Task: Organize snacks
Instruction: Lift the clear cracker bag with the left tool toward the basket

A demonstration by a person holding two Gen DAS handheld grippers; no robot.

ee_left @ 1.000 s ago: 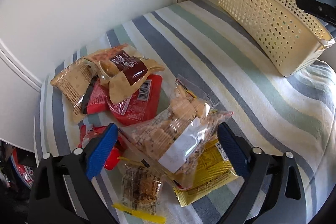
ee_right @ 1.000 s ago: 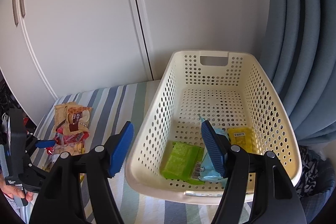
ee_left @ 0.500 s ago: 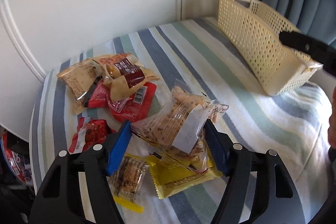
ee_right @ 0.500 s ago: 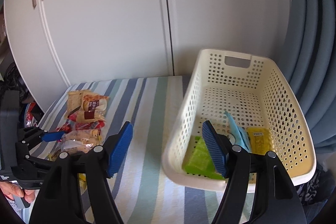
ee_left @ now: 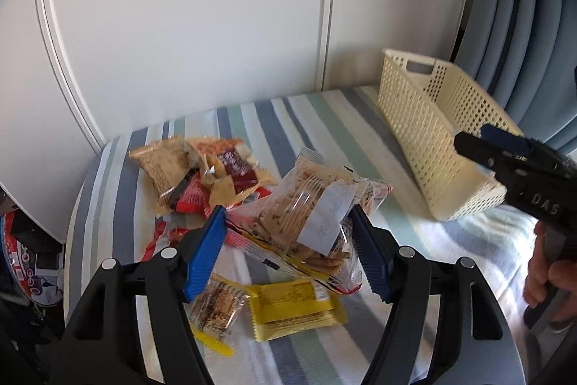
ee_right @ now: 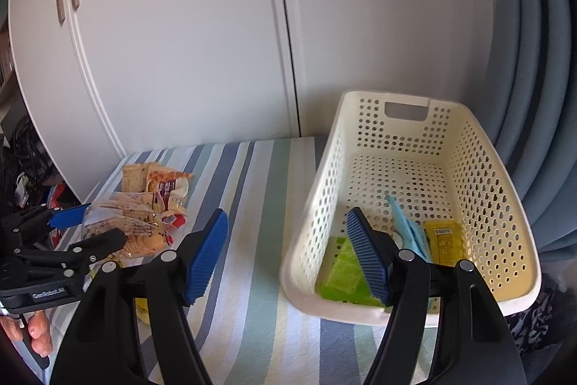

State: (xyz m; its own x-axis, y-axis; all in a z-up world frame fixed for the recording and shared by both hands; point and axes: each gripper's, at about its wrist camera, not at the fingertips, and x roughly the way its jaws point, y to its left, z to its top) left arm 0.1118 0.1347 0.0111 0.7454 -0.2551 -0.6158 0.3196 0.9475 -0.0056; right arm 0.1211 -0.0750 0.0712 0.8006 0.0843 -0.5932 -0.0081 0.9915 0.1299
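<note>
Sitting between left claw (ee_left: 288, 251) pads: cookie bag (ee_left: 306, 215).

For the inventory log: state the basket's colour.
Cream basket with round perforations, clearest in the right wrist view.

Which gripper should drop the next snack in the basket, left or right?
Left. The left gripper is already shut on the clear bag of crackers, lifted above the snack pile. The right gripper is open and holds nothing beside the cream basket.
</note>
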